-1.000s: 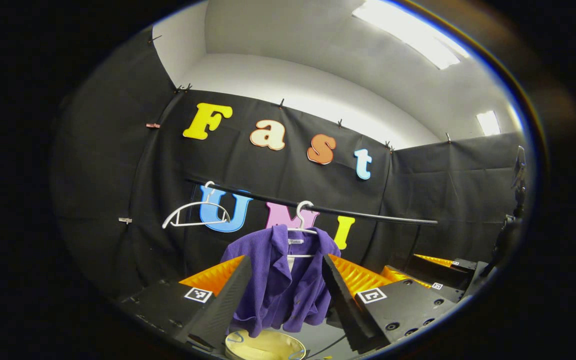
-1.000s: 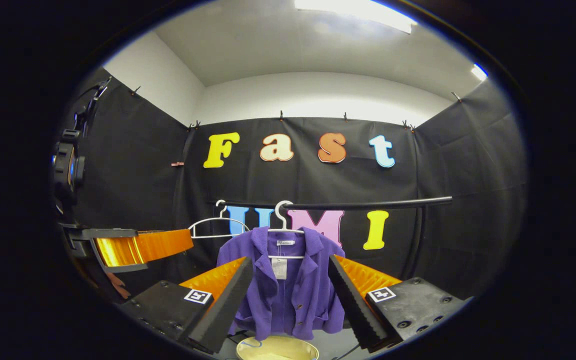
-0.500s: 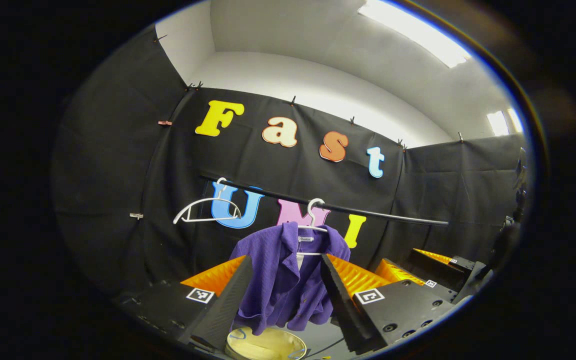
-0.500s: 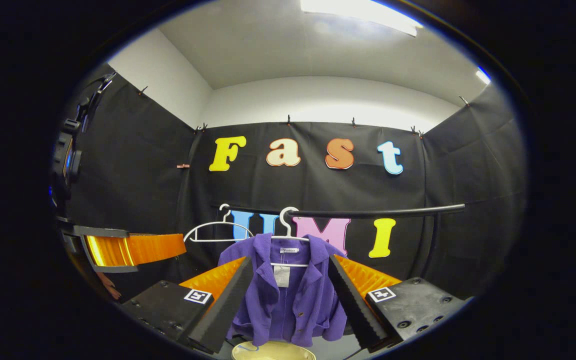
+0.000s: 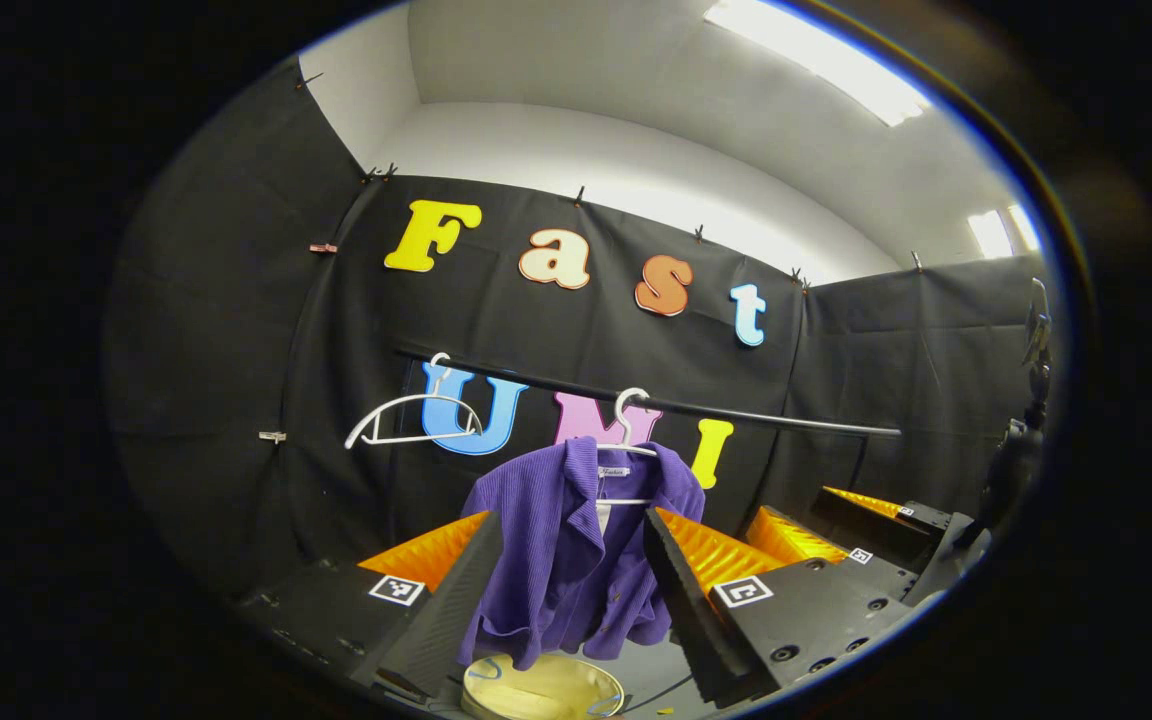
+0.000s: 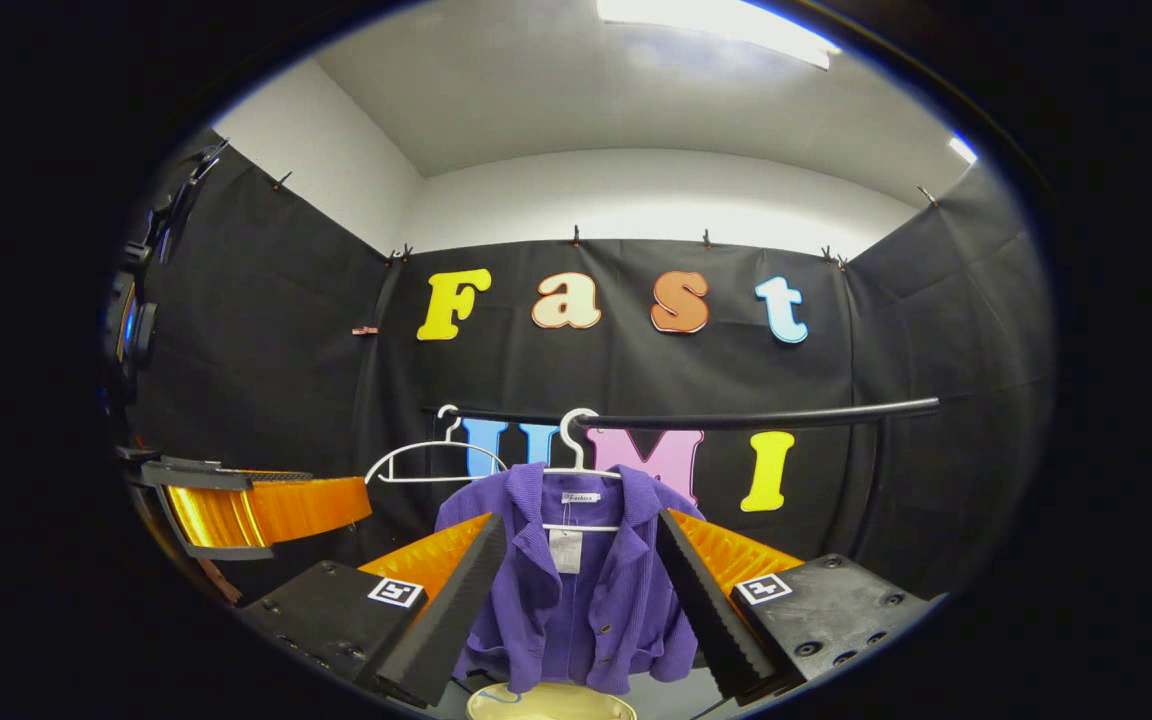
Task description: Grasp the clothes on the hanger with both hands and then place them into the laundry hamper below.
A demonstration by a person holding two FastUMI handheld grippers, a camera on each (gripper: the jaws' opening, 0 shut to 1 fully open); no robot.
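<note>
Since a second ago the purple jacket has shifted slightly right in the left gripper view and the hamper rim shows more fully, while in the right gripper view the jacket sits a little lower and the other gripper's fingers have sunk at the left edge. In the left gripper view, the left gripper [image 5: 573, 560] stands spread wide with nothing held; beyond it the purple jacket [image 5: 576, 560] hangs on a white hanger [image 5: 626, 440] from the black rail [image 5: 736, 412], an empty white hanger [image 5: 406, 420] to its left, the yellow laundry hamper [image 5: 541, 688] below it. In the right gripper view, the right gripper [image 6: 581, 565] is likewise spread apart and empty, the jacket [image 6: 576, 600] hanging ahead above the hamper [image 6: 551, 703].
</note>
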